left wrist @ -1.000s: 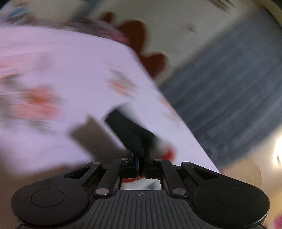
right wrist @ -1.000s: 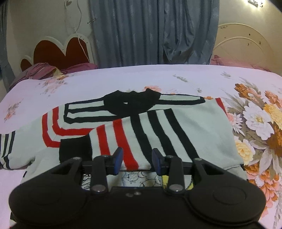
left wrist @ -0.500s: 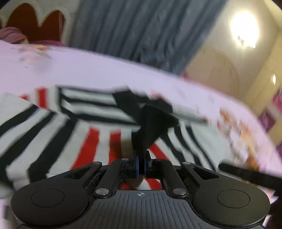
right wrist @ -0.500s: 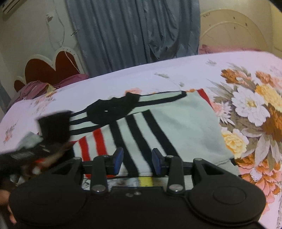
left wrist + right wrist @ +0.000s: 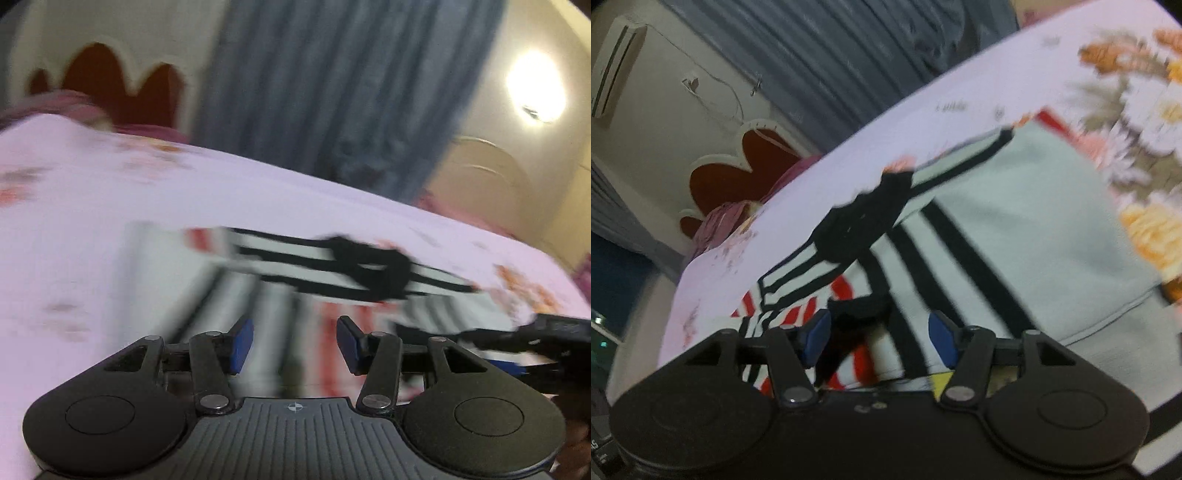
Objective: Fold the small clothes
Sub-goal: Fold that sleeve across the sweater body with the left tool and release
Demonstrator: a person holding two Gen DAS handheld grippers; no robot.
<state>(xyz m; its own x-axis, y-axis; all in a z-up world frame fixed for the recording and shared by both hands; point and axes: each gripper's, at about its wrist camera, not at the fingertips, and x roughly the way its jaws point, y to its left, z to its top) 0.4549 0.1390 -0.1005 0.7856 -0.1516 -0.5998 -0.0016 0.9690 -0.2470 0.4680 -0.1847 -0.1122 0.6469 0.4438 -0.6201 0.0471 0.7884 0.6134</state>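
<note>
A small striped sweater [image 5: 1027, 206] lies spread on a floral bed sheet [image 5: 92, 229], one sleeve folded across its front. The left tongs [image 5: 293, 345] are opening with nothing between them, above the cloth. The right tongs [image 5: 879, 339] are opening too, the black cuff [image 5: 857, 314] loose between their blue pads [image 5: 816, 332], unpinched. The knit looks light, soft and floppy, best taken at hem or shoulder seam. A grey curtain [image 5: 332, 92] and red headboard [image 5: 738, 177] stand behind, well clear.

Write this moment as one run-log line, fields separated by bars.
left gripper: opening, nothing gripped | right gripper: opening over sleeve | striped sweater: flat on bedsheet
</note>
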